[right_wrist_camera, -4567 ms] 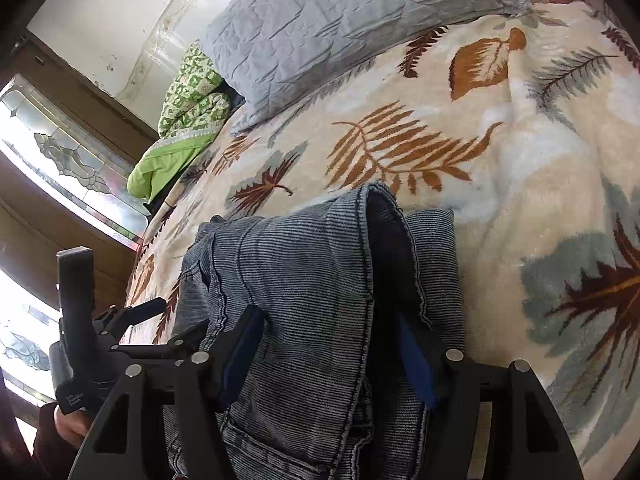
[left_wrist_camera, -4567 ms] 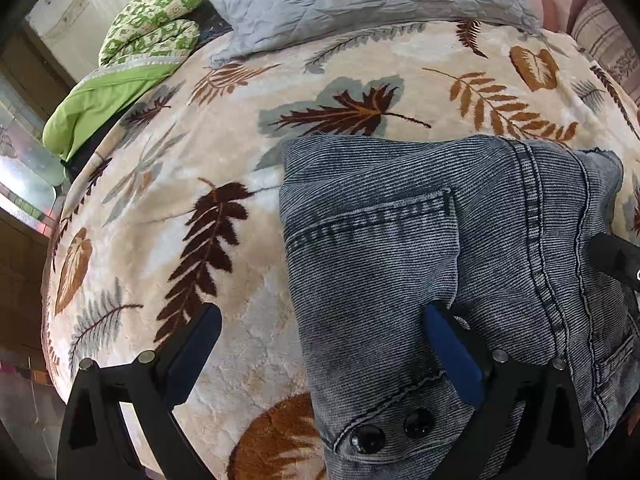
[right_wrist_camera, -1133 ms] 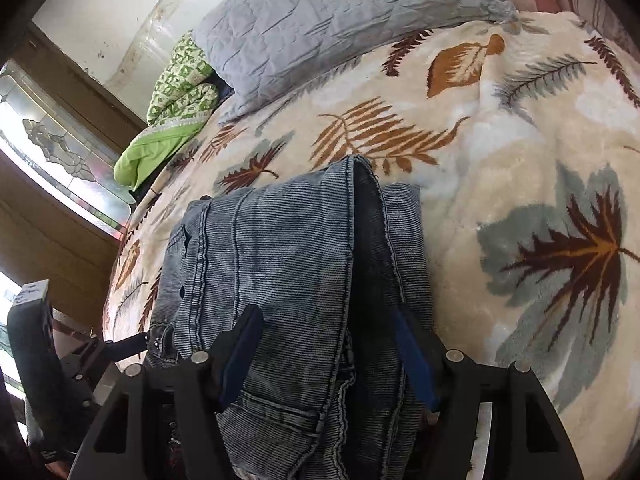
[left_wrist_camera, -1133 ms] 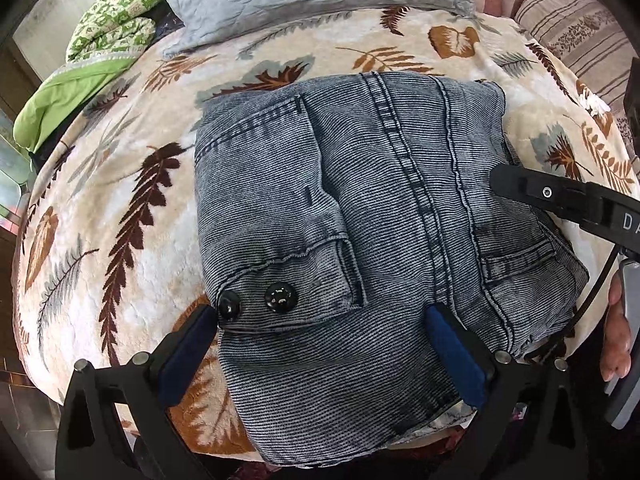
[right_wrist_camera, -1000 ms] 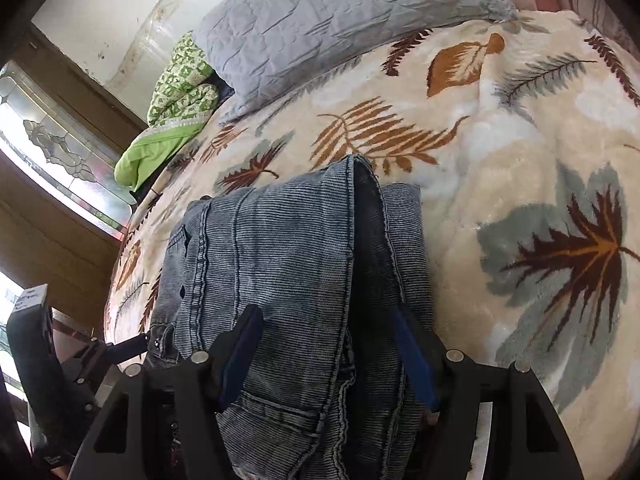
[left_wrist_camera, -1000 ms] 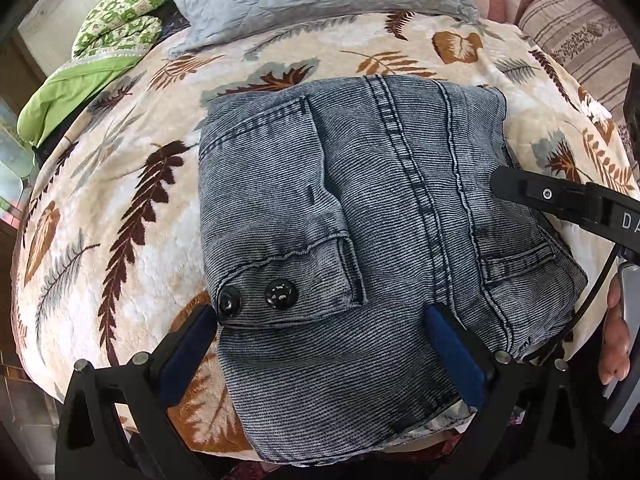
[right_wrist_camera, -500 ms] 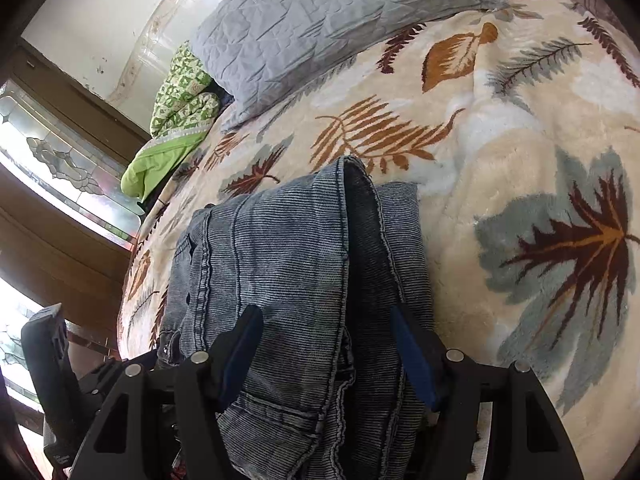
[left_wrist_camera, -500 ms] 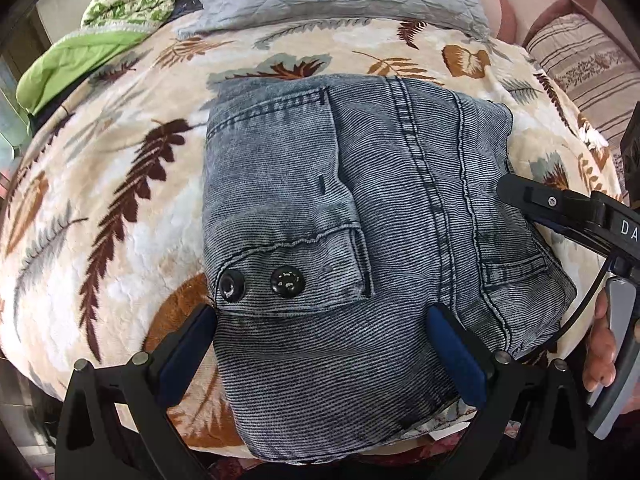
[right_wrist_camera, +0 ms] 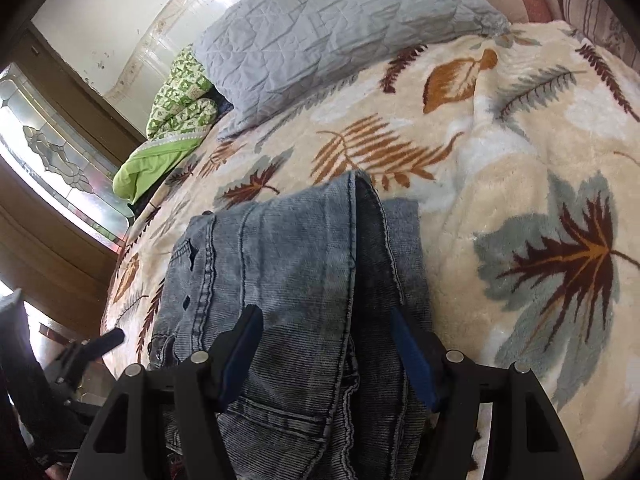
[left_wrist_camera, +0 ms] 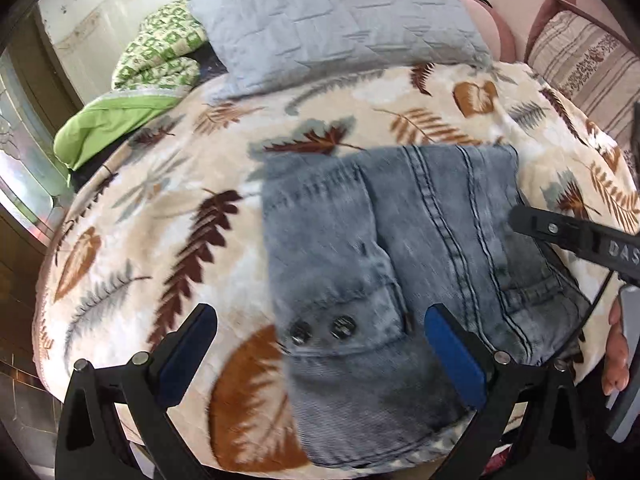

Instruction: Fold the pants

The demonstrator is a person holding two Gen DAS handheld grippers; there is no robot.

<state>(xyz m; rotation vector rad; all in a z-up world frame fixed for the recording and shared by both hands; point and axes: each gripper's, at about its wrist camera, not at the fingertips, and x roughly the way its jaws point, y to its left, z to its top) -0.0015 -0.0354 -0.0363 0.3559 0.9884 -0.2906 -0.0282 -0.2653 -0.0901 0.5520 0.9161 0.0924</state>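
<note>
Folded grey-blue jeans (left_wrist_camera: 400,240) lie on a leaf-patterned blanket (left_wrist_camera: 180,220), two dark snap buttons near their front edge. My left gripper (left_wrist_camera: 326,344) hangs open above that front edge, with its blue pads wide apart and nothing pinched between them. In the right wrist view the jeans (right_wrist_camera: 288,264) show a thick folded edge running away from me. My right gripper (right_wrist_camera: 328,356) stands open astride that edge, one pad on each side, over the cloth. One black finger of it (left_wrist_camera: 560,236) reaches in over the jeans' right side.
A grey quilted pillow (left_wrist_camera: 340,20) and a green patterned quilt (left_wrist_camera: 160,60) lie at the head of the bed. A striped cushion (left_wrist_camera: 580,64) sits far right. A person's hand (left_wrist_camera: 616,352) holds the right tool. A glass-panelled window (right_wrist_camera: 52,152) is on the left.
My left gripper has risen and tilted up, so the jeans sit lower in its view and more of the pillow shows. The right gripper and the jeans have stayed put.
</note>
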